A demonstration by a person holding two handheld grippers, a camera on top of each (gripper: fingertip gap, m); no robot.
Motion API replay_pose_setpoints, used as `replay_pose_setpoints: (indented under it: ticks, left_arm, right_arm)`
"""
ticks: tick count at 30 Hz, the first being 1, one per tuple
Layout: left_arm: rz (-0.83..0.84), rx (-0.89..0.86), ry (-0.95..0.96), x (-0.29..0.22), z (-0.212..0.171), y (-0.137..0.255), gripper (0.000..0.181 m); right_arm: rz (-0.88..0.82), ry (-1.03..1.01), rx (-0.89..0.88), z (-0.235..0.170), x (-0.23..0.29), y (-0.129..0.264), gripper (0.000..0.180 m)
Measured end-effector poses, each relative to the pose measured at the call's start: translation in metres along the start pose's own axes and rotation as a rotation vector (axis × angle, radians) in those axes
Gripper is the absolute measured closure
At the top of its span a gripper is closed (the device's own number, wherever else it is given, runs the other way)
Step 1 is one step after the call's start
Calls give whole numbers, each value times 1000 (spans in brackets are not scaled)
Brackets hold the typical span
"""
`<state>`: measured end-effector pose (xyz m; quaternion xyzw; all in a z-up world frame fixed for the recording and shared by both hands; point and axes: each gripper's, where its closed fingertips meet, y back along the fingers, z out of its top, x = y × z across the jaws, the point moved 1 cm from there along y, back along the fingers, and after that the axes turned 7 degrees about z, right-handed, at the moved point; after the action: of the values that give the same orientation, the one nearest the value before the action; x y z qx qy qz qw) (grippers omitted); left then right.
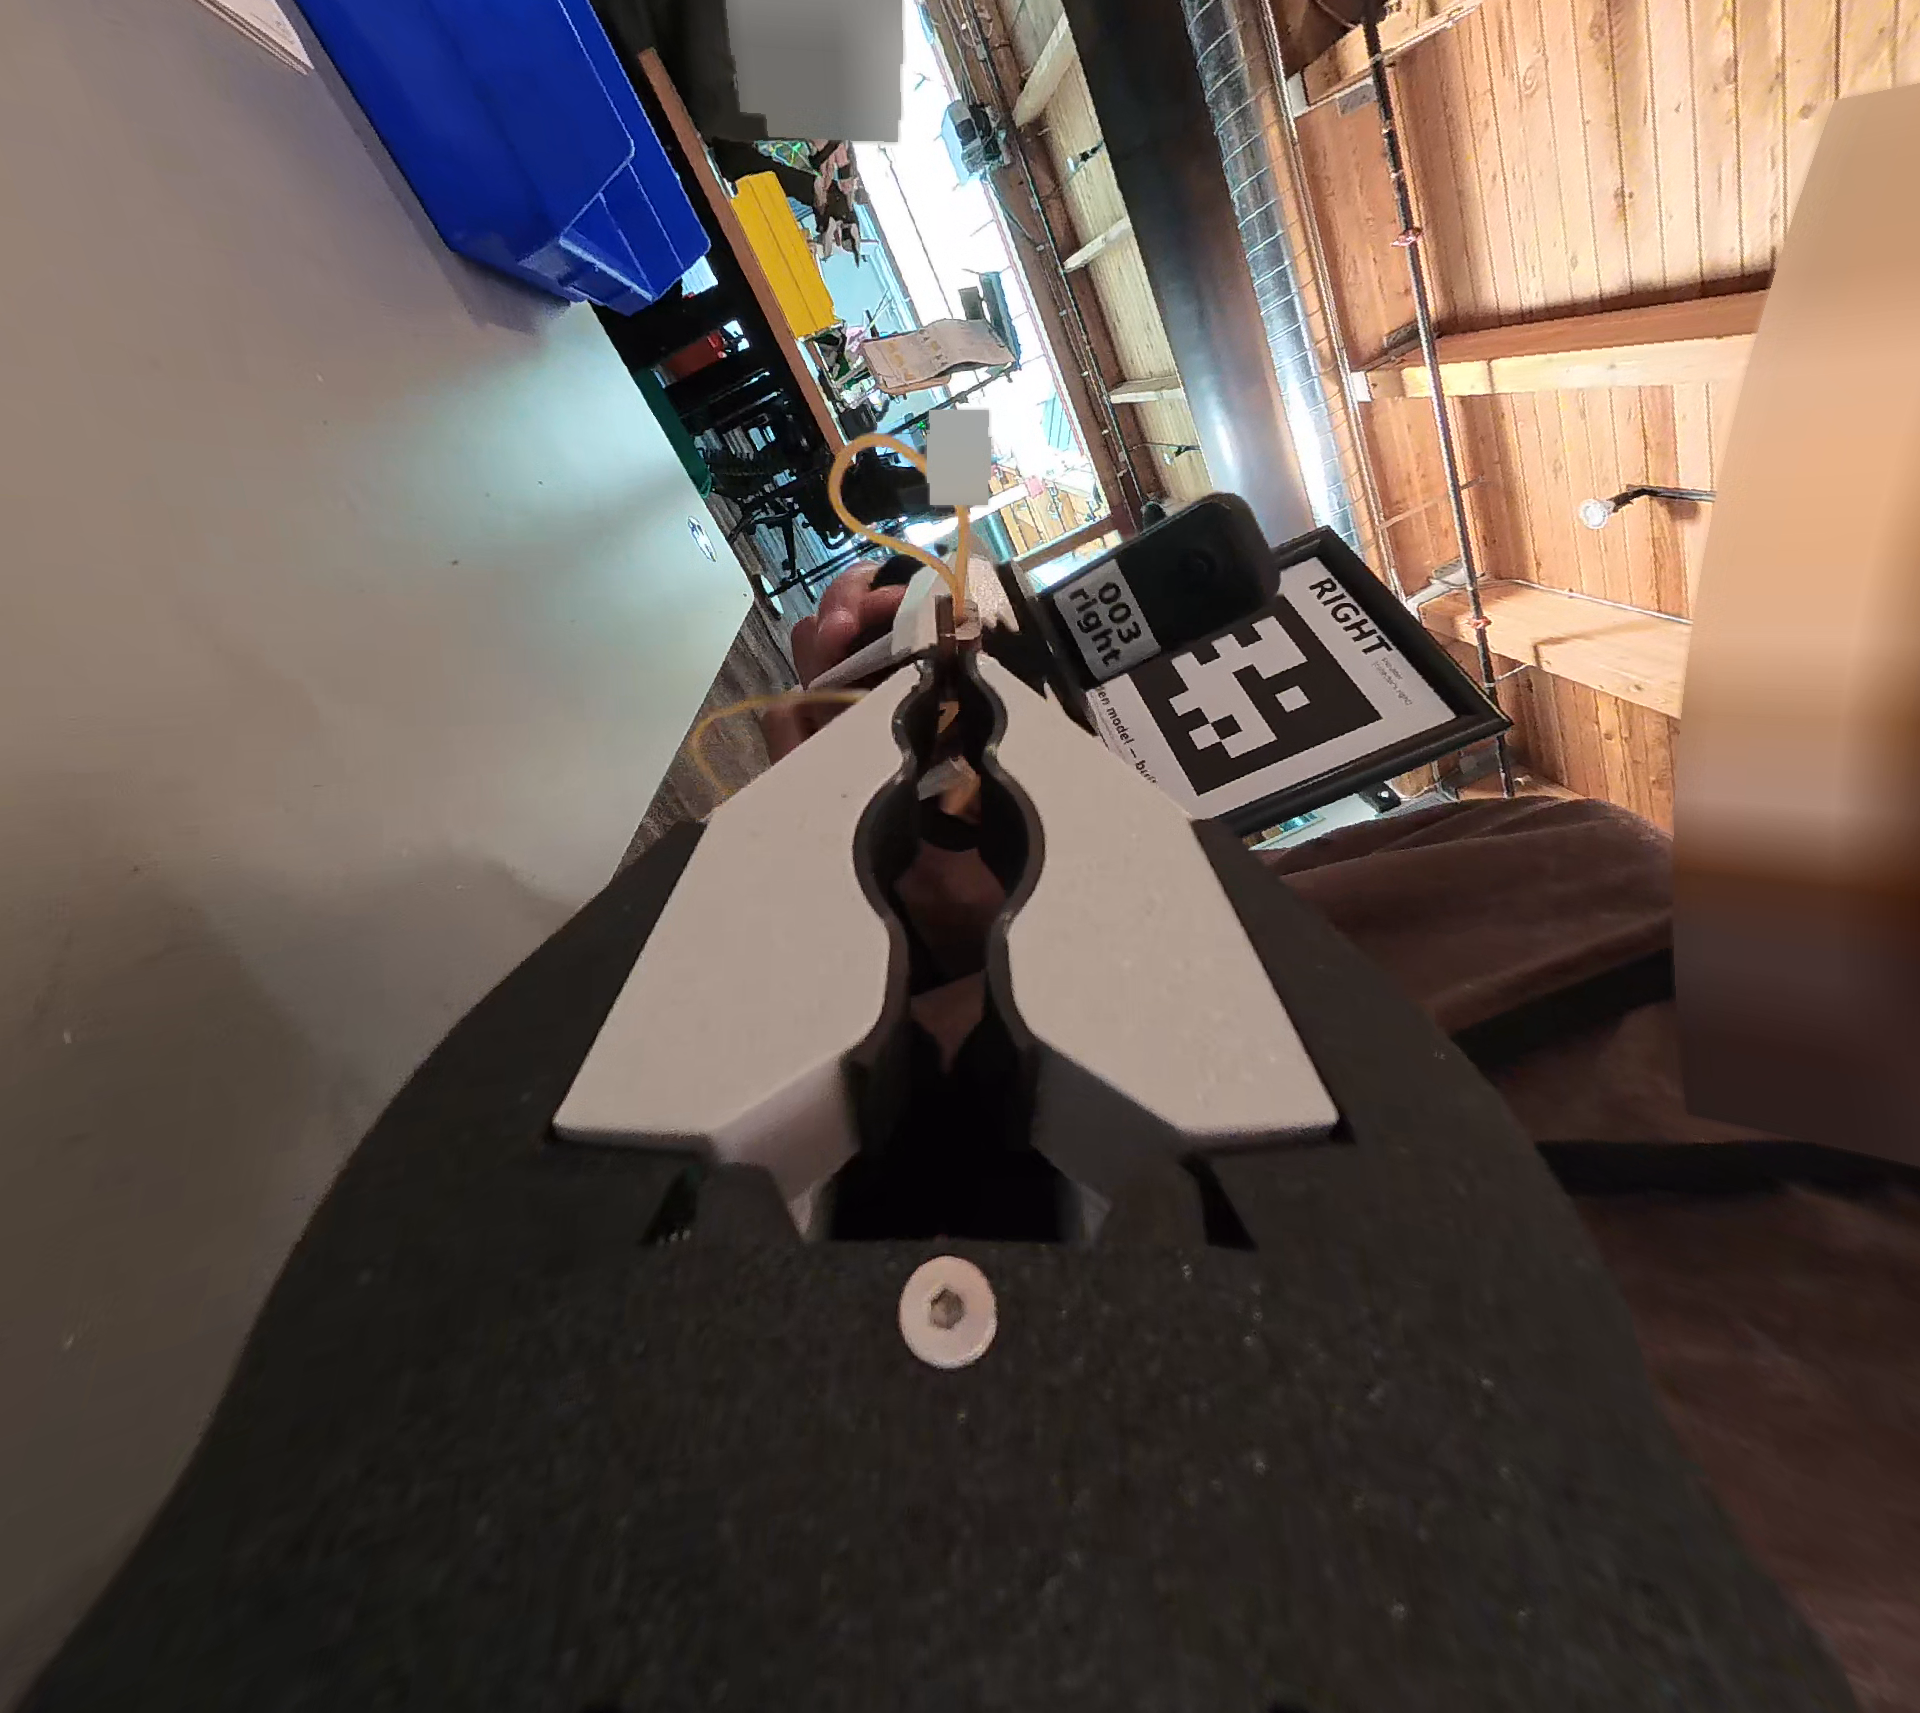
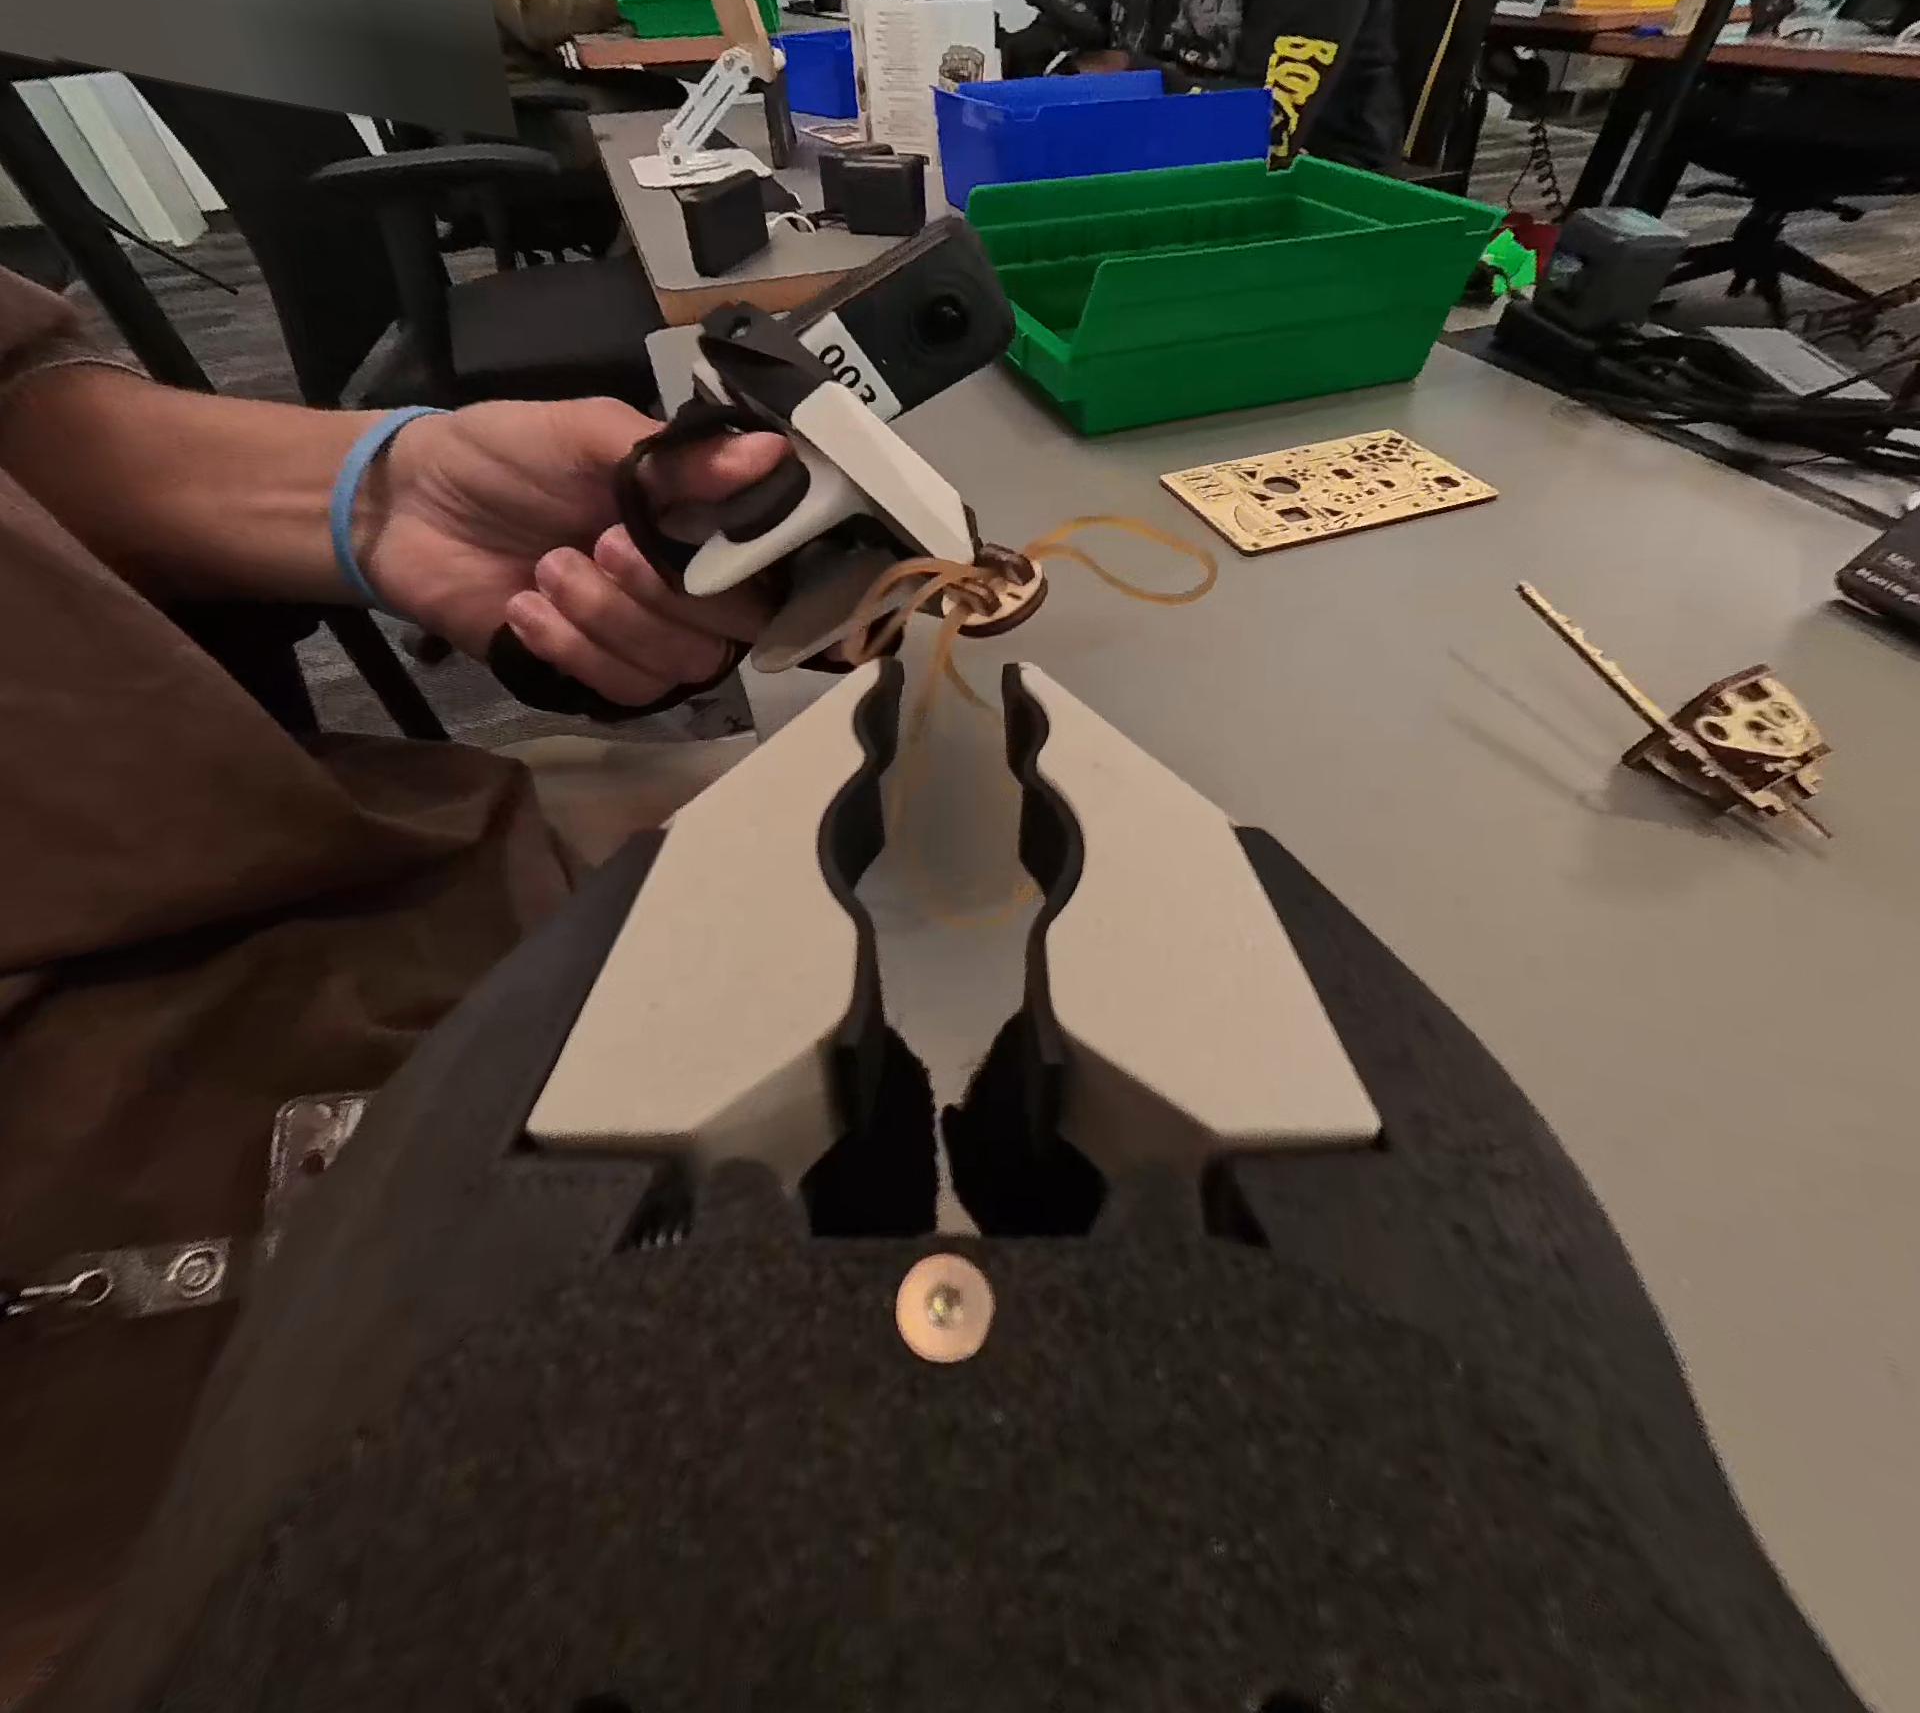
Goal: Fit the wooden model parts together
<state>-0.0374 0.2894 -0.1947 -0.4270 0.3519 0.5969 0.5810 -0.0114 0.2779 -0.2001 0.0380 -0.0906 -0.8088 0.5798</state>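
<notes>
In the right wrist view a hand holds my left gripper above the grey table. It is shut on a small round wooden part with a tan rubber band looped through it. A strand of the band hangs down between the fingers of my right gripper, which is open and just below the part. In the left wrist view my left gripper is closed on the wooden part, with band loops beyond it.
A wooden sheet of cut-out parts lies flat mid-table. A partly built wooden model with a long stick lies to the right. A green bin and a blue bin stand behind. A black object sits at the right edge. Left and right tips are no more than a few centimetres apart.
</notes>
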Motion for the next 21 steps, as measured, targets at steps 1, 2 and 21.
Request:
replay_pose_setpoints:
  ticks: [1,2,21]
  left_arm:
    - [1,1,2,0,0,-1,180]
    - [4,2,2,1,-1,-1,180]
    - [118,21,-90,10,-8,-8,179]
  right_arm:
    - [-20,17,-5,2,0,0,160]
    - [-52,36,-9,4,-2,1,161]
    - [-376,430,142,-2,1,0,168]
